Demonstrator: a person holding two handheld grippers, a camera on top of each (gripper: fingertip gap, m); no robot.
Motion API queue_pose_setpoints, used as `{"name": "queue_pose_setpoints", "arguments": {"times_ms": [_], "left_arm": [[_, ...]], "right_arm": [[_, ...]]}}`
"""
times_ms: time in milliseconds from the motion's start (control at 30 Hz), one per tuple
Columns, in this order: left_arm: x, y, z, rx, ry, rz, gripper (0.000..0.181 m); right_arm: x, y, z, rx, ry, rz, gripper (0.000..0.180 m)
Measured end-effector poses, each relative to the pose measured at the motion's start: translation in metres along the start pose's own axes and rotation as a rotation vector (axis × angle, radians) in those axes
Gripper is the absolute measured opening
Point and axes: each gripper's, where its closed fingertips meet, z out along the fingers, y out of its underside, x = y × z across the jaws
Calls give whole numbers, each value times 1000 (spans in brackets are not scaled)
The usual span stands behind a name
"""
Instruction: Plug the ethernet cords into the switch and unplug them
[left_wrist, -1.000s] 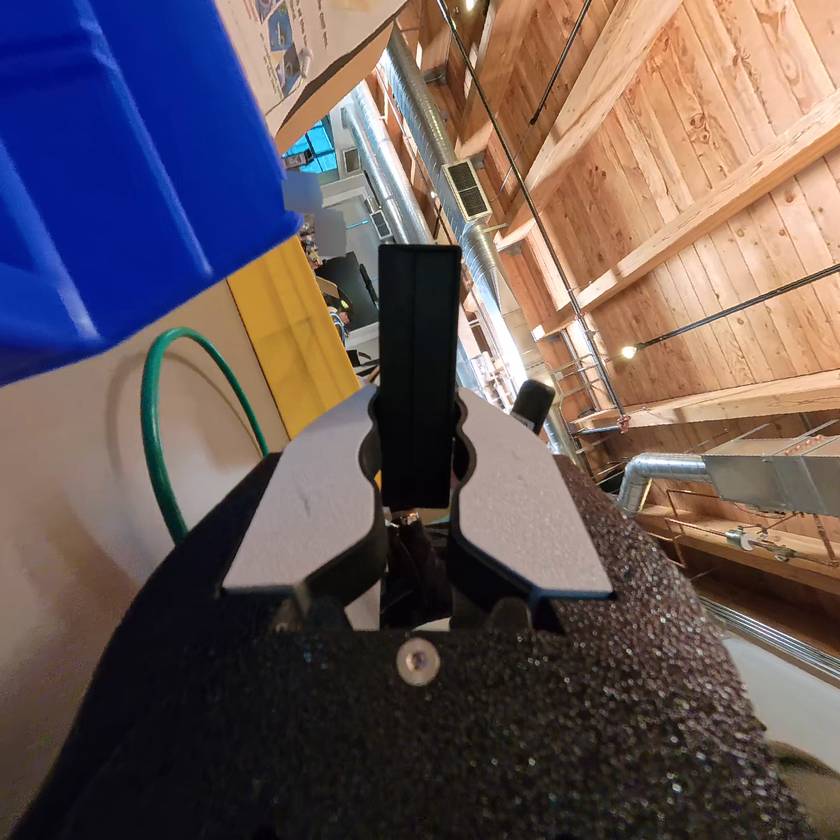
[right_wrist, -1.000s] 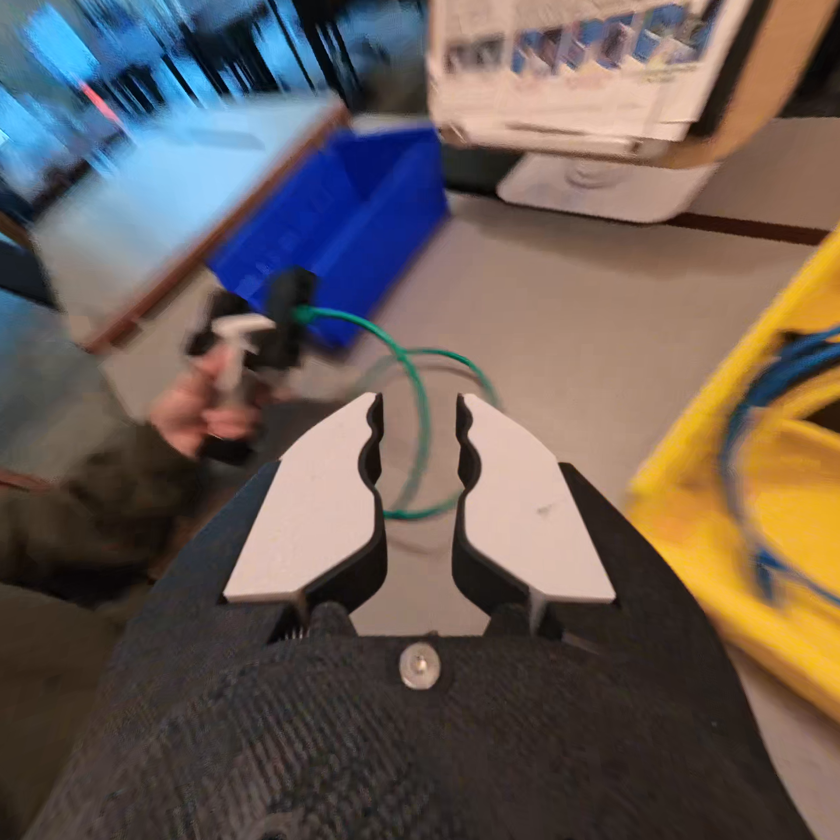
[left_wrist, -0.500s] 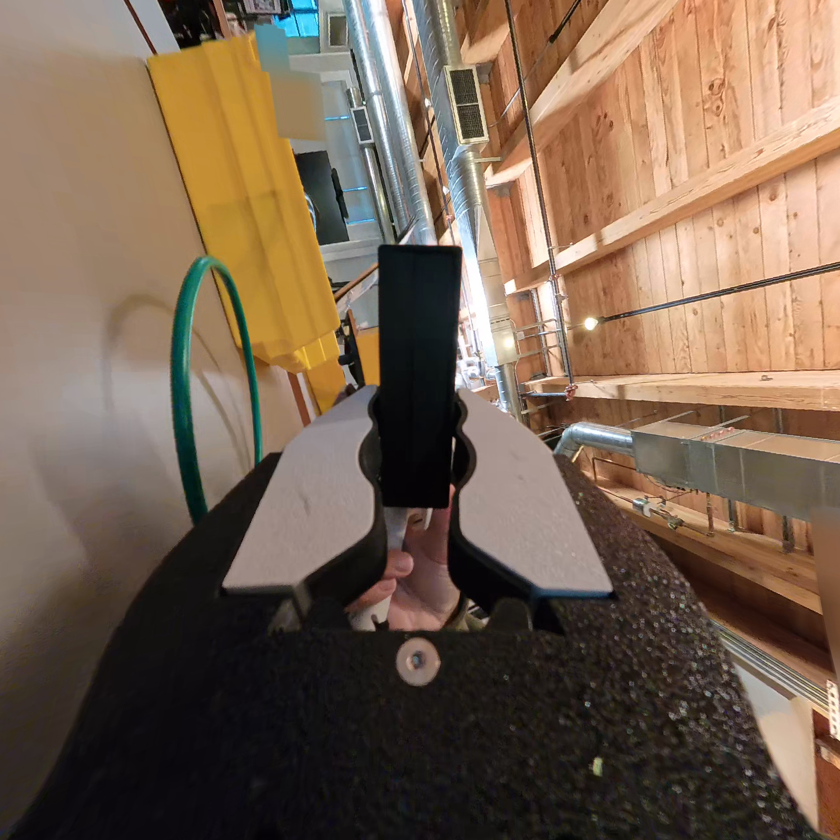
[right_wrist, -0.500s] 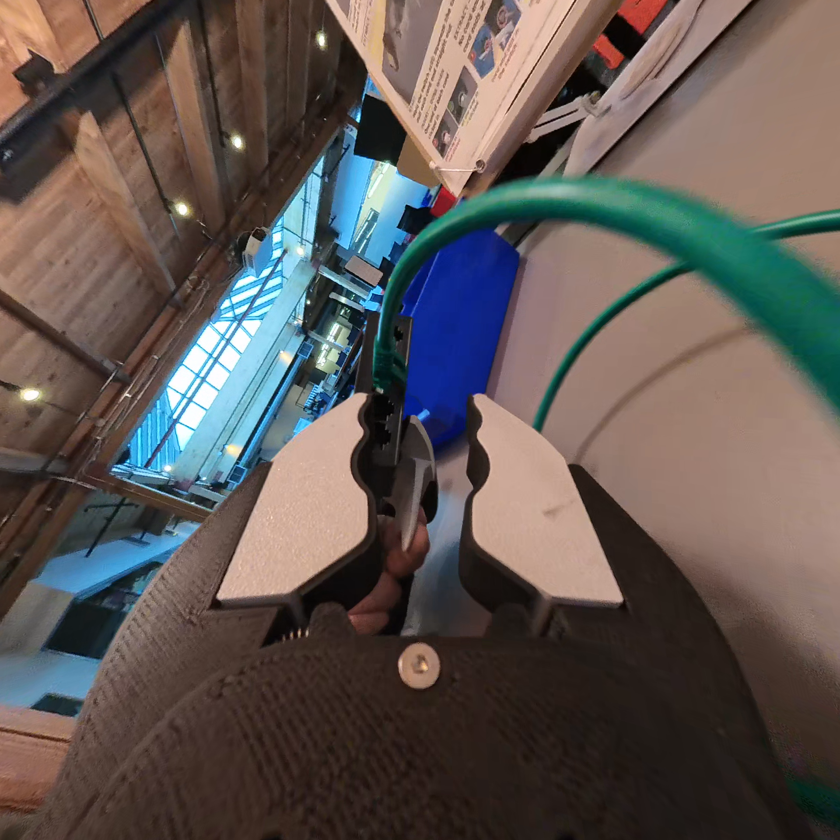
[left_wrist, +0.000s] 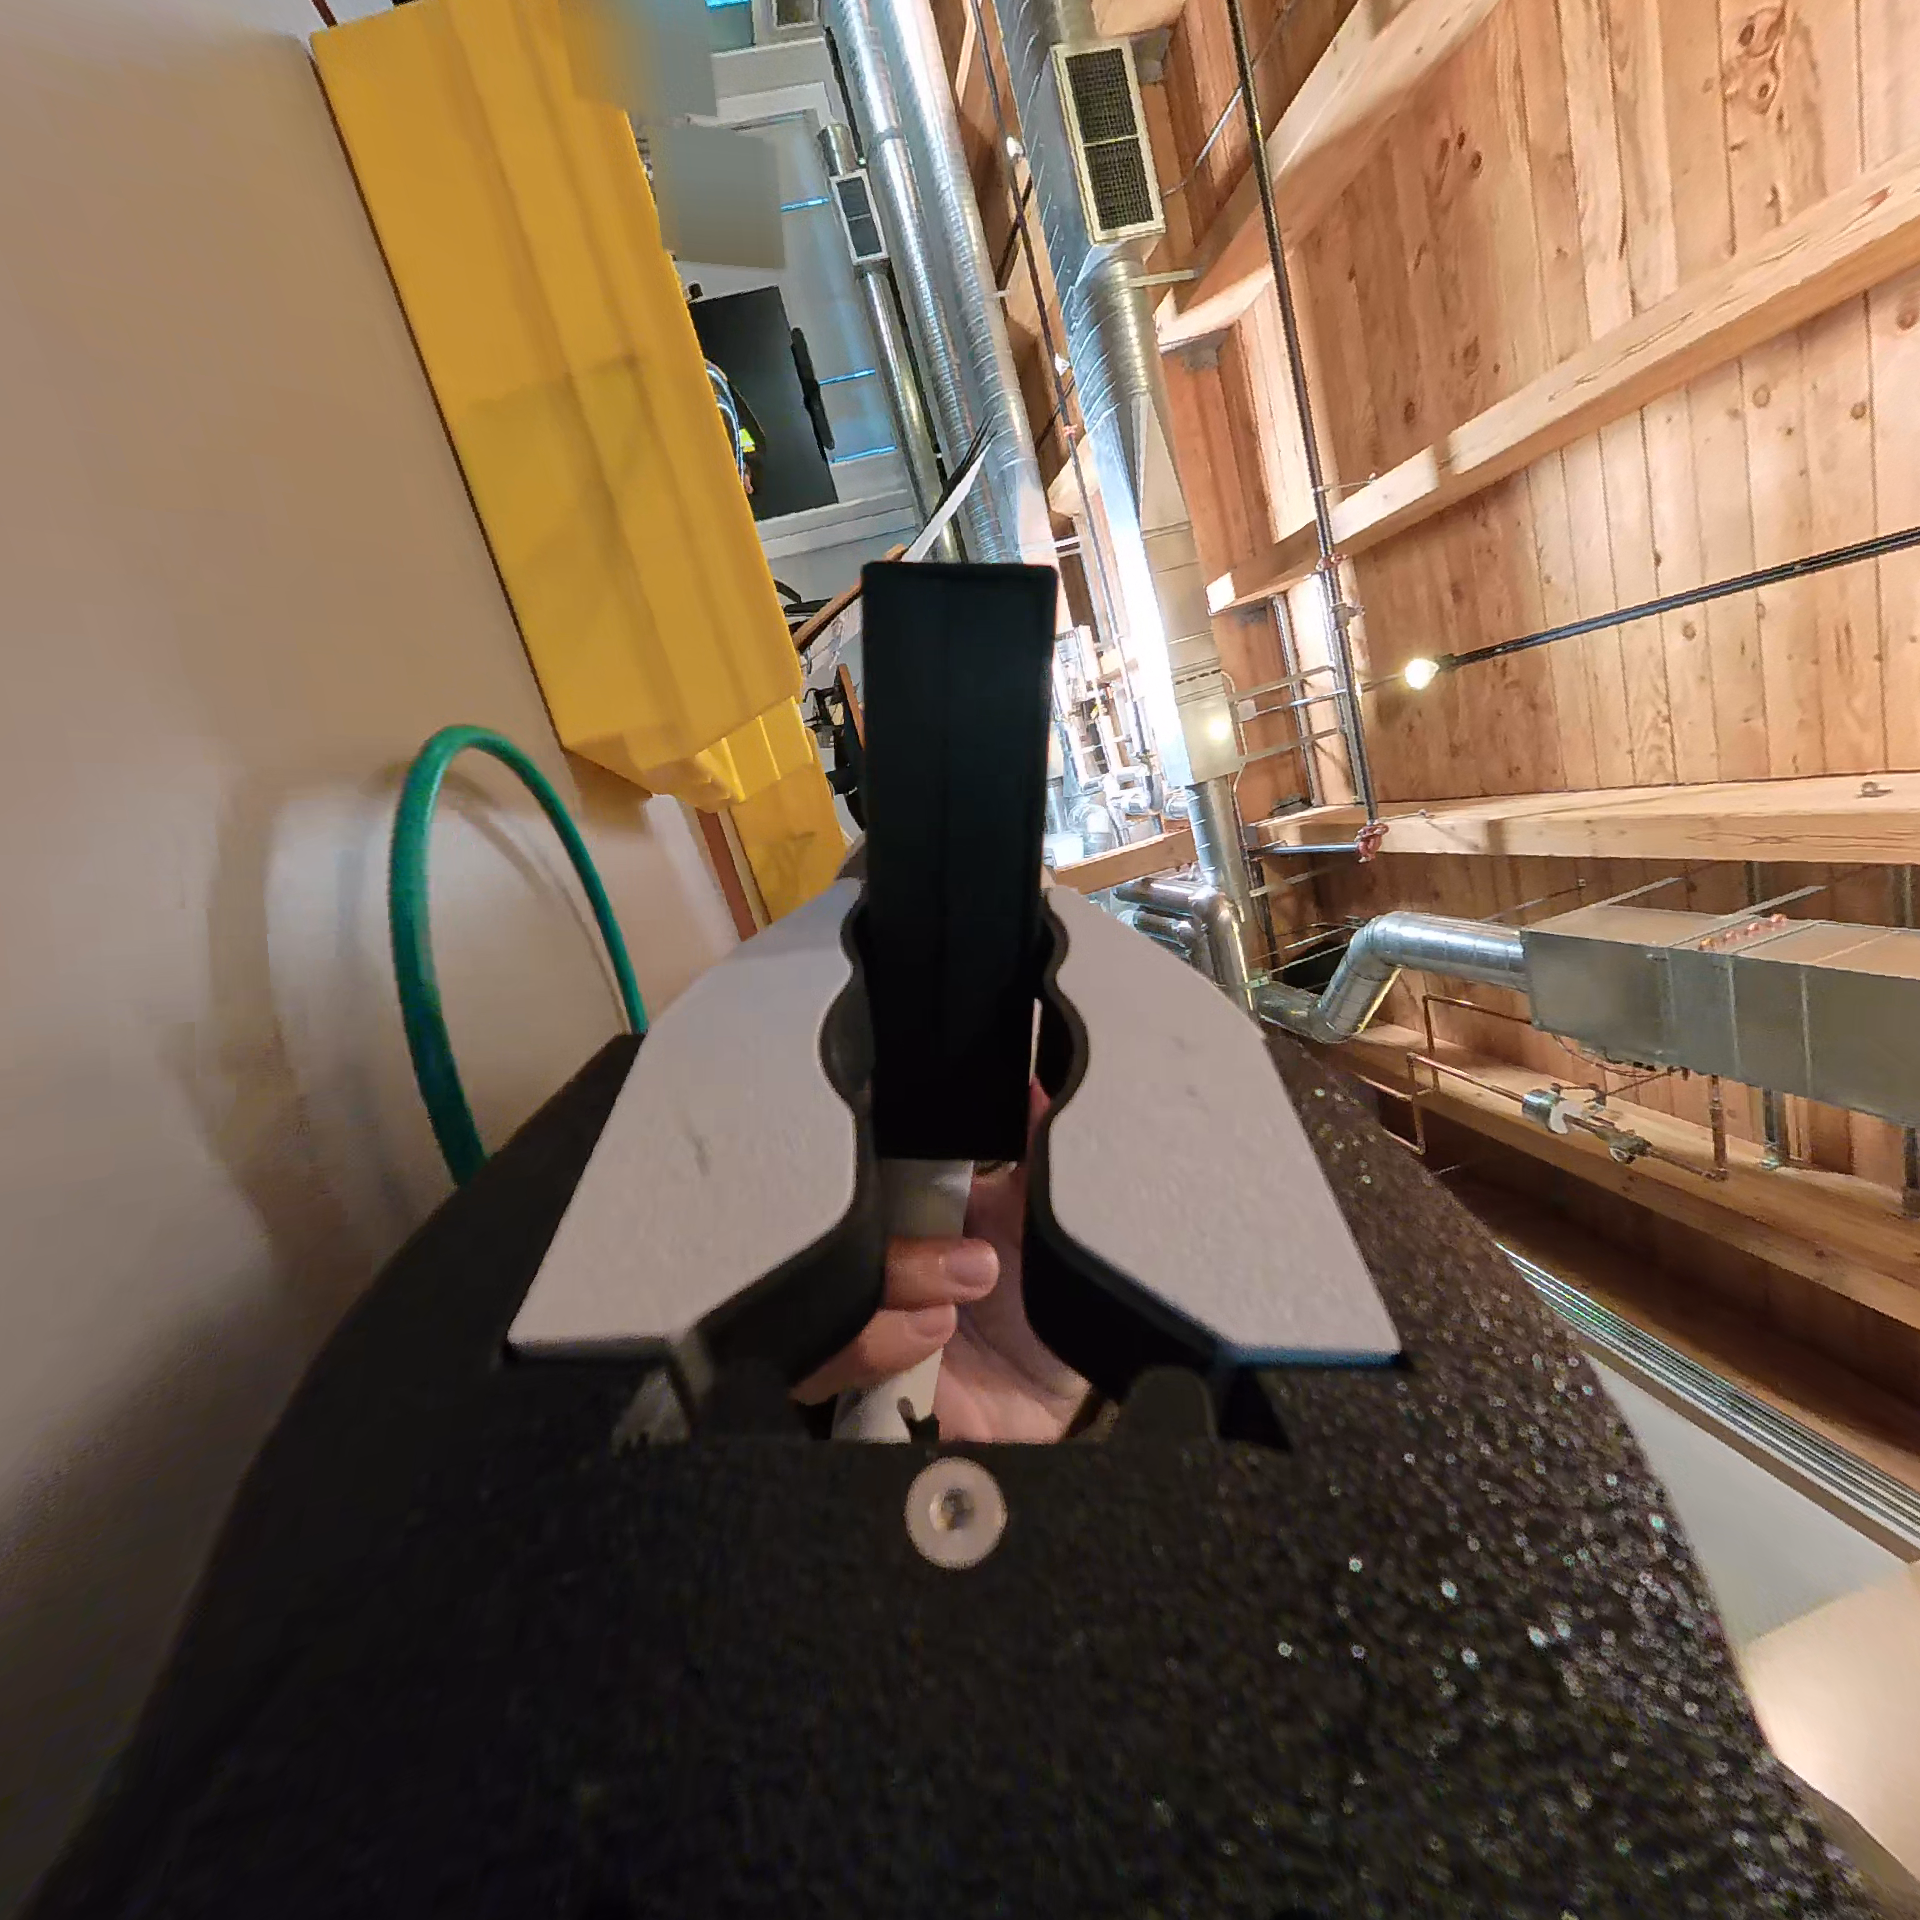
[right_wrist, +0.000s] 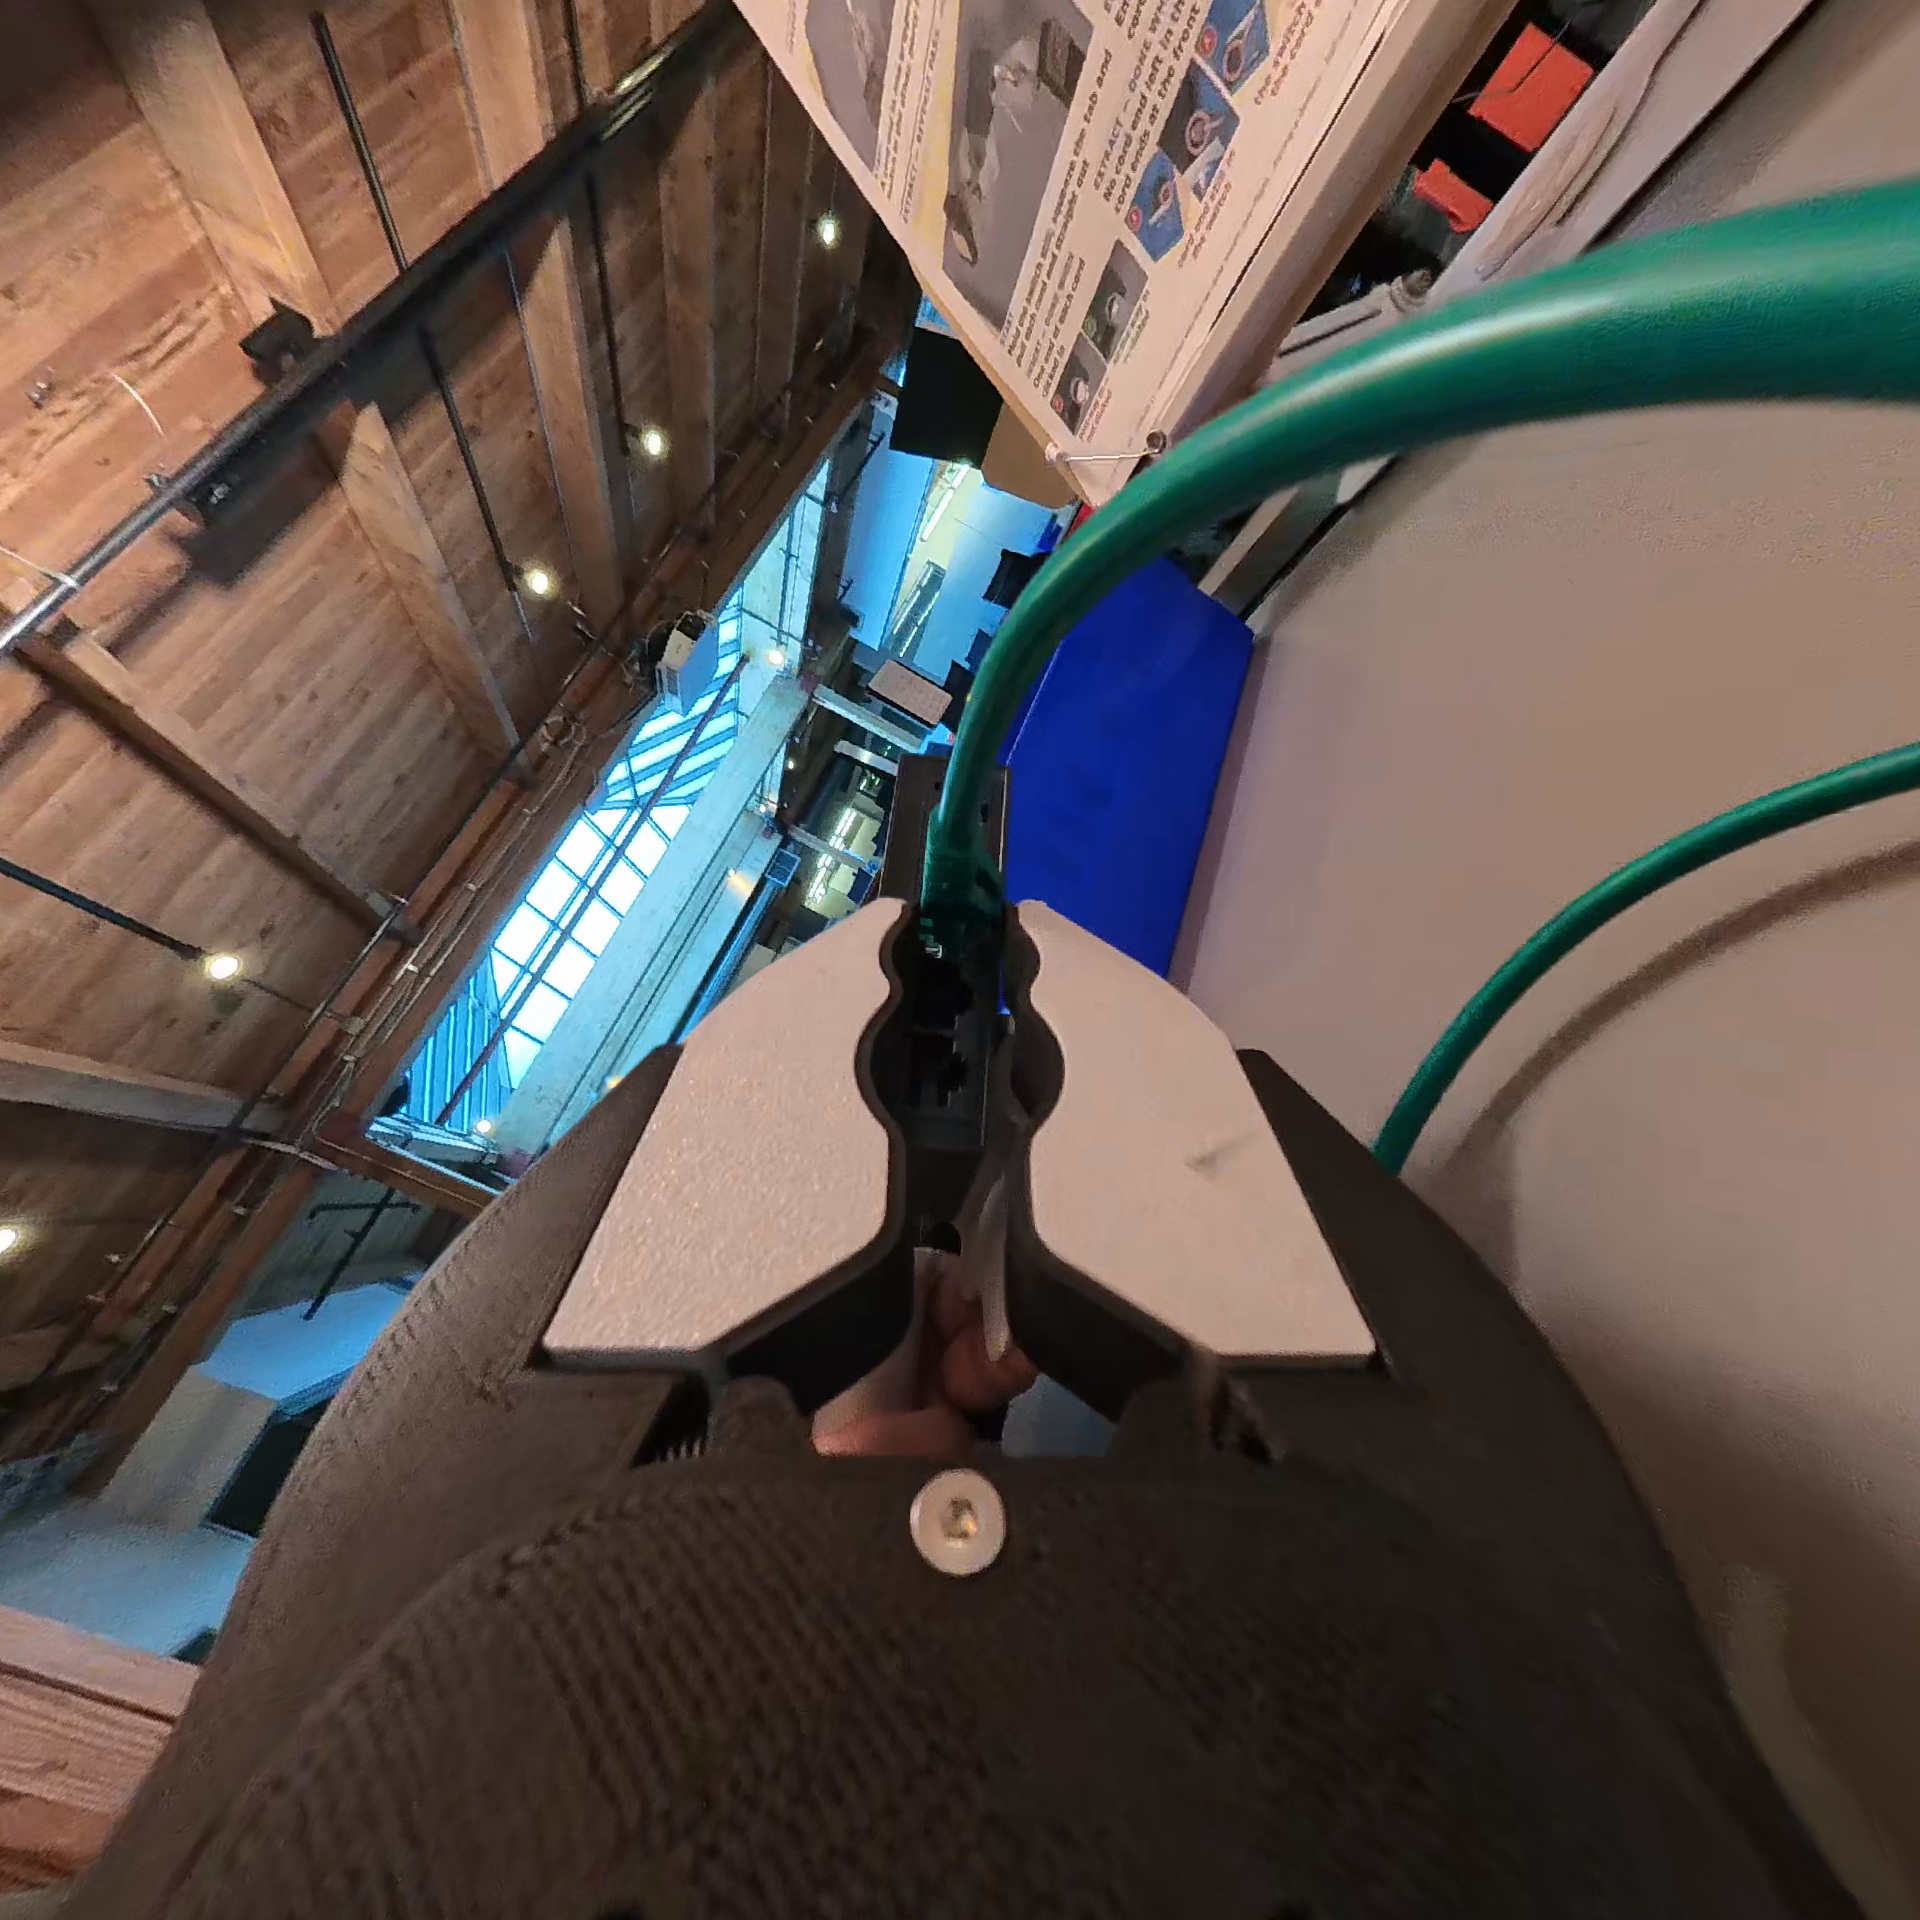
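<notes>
Both tools (left_wrist: 951, 1023) (right_wrist: 951, 1023) clamp black switch (left_wrist: 954, 862).

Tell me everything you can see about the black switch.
The switch is a slim, matte black box, seemingly plastic, with a seam along the narrow edge the left wrist view shows. The left claw grips it and holds it off the beige table. In the right wrist view its port face sits between the right claw fingers, with a green ethernet cord plugged into a port.

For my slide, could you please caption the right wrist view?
Right tool closed on the black switch, green ethernet cord plugged in.
</notes>
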Motion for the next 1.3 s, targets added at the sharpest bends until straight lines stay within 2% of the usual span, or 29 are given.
{"name": "queue_pose_setpoints", "arguments": {"times_ms": [500,1133,1300], "left_arm": [[-11,7,3,-6,-70,66,27],[-2,3,4,16,-24,209,27],[-6,1,4,44,25,184,27]], "right_arm": [[12,-1,-6,61,67,-128,14],[0,-3,-5,30,-25,-227,15],[2,-2,-3,10,-43,-233,14]]}}
